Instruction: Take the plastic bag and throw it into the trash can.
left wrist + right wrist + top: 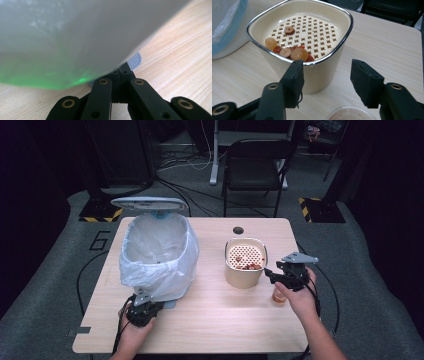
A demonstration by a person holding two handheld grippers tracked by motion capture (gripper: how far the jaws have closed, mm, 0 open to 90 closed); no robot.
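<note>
Left claw (143, 306) is clamped shut on the near pedal of the white bag-lined bin (159, 255). Right claw (325, 75) hangs part-open and empty, just short of the cream square strainer pot (317, 72); next it likely needs to grip the rim for tipping the fruit slices (288, 48) out.

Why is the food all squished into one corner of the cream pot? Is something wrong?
Nothing is spilled or broken. The cream pot stands upright, and the fruit pieces sit bunched at one edge of its perforated insert, leaving the rest bare. The bin bag is loosely draped over the bin, which looks ordinary.
</note>
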